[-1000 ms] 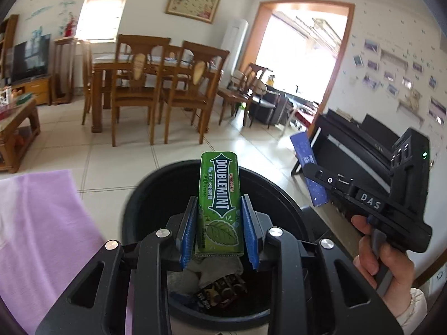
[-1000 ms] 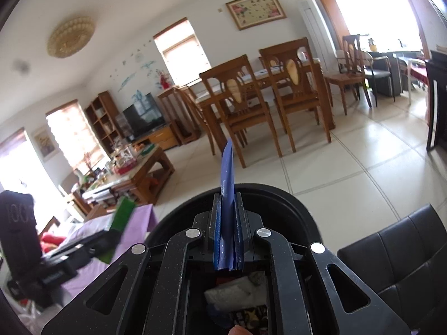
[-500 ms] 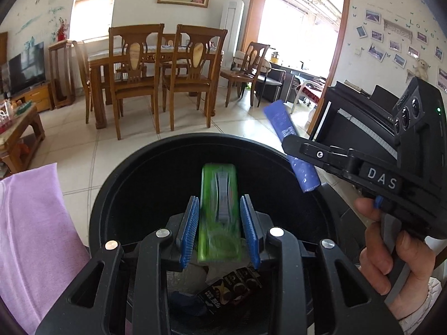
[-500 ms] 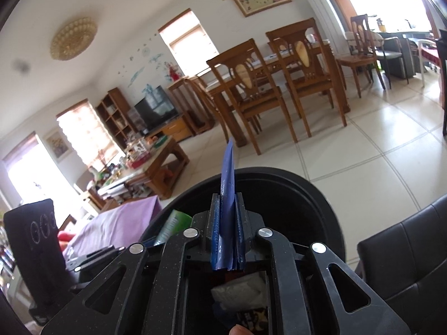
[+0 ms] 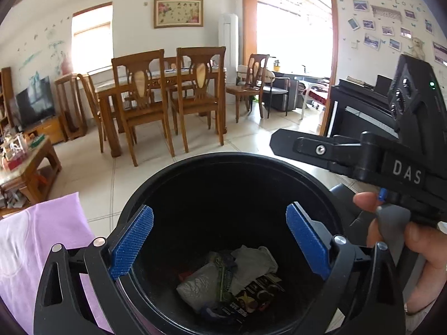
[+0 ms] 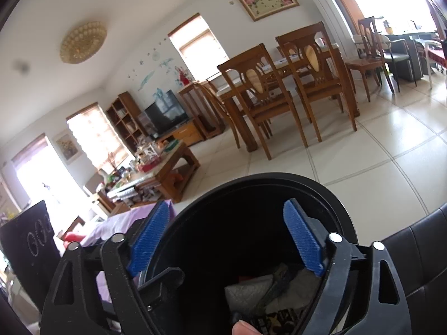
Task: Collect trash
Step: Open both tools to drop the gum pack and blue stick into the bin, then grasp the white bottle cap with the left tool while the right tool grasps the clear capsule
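A round black trash bin (image 5: 232,159) stands right below both grippers; it also shows in the right wrist view (image 6: 279,180). My left gripper (image 5: 219,240) is open and empty over the bin. My right gripper (image 6: 227,237) is open and empty over it too, and its body shows in the left wrist view (image 5: 363,153) at the right. At the bin's bottom lie the green Doublemint gum pack (image 5: 225,279), crumpled white wrappers (image 5: 251,259) and a dark printed packet (image 5: 257,296). The blue wrapper is not clearly visible.
A purple cloth (image 5: 36,248) lies left of the bin. A black leather seat (image 6: 419,265) is at its right. A wooden coffee table (image 5: 25,164) with clutter stands left, a dining table with chairs (image 5: 167,95) behind, and a black piano (image 5: 360,103) at the right.
Both grippers have opened. The green gum pack has dropped from the left one into the bin, and the blue wrapper has left the right one.
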A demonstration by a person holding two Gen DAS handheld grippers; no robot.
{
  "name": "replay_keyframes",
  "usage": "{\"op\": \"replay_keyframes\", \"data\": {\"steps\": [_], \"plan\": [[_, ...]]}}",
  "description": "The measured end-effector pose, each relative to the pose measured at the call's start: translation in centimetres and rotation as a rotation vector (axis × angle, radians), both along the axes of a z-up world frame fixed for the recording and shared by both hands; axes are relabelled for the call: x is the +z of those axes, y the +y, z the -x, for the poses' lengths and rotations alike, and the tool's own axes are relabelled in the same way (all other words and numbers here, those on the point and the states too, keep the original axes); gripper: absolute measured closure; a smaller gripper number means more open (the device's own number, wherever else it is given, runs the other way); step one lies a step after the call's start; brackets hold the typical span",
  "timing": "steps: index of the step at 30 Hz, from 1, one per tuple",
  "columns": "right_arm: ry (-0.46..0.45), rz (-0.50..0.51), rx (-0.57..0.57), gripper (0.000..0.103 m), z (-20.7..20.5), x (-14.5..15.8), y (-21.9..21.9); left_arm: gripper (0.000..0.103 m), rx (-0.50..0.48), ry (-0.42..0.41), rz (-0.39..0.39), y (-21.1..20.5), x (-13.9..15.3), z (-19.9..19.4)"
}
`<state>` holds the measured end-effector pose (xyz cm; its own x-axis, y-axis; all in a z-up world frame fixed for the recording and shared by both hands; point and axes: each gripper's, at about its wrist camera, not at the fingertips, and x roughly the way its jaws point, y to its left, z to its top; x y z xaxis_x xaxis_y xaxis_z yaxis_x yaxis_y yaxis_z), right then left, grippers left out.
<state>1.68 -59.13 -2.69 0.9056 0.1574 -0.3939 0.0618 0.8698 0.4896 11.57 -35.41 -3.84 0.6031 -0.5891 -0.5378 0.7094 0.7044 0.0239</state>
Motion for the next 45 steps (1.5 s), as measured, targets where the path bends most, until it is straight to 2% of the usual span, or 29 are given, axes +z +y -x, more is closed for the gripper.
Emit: {"op": "replay_keyframes", "data": {"steps": [5, 7, 10, 16, 24, 30, 35, 39, 45], "plan": [[0.004, -0.02, -0.019, 0.012, 0.3, 0.2, 0.0, 0.005, -0.007, -0.004, 0.004, -0.1, 0.3, 0.5], [0.006, -0.025, -0.022, 0.005, 0.3, 0.4, 0.0, 0.005, -0.01, -0.011, -0.004, -0.2, 0.5, 0.7], [0.016, -0.044, -0.011, 0.005, 0.5, 0.6, 0.4, 0.005, -0.002, -0.013, -0.005, 0.0, 0.9, 0.9], [0.065, -0.033, -0.03, 0.005, 0.9, 1.7, 1.4, 0.005, 0.031, 0.042, 0.041, 1.8, 2.2, 0.5], [0.05, 0.005, -0.002, 0.005, 1.5, 2.8, 4.2, 0.005, 0.119, 0.002, 0.027, 5.6, 3.4, 1.0], [0.069, 0.063, 0.022, 0.005, 0.6, 3.4, 8.1, 0.005, 0.164, -0.029, 0.043, 9.8, 4.6, 1.2], [0.093, 0.095, 0.068, 0.005, -1.0, 3.8, 12.4, 0.005, 0.225, -0.023, 0.055, 14.3, 5.1, 0.5], [0.111, 0.15, 0.117, 0.005, -2.4, 4.0, 16.8, 0.005, 0.295, -0.012, 0.056, 18.5, 5.1, -0.4], [0.123, 0.235, 0.239, 0.005, -4.8, 4.0, 24.8, 0.005, 0.452, 0.043, 0.061, 27.2, 4.6, -3.5]]}}
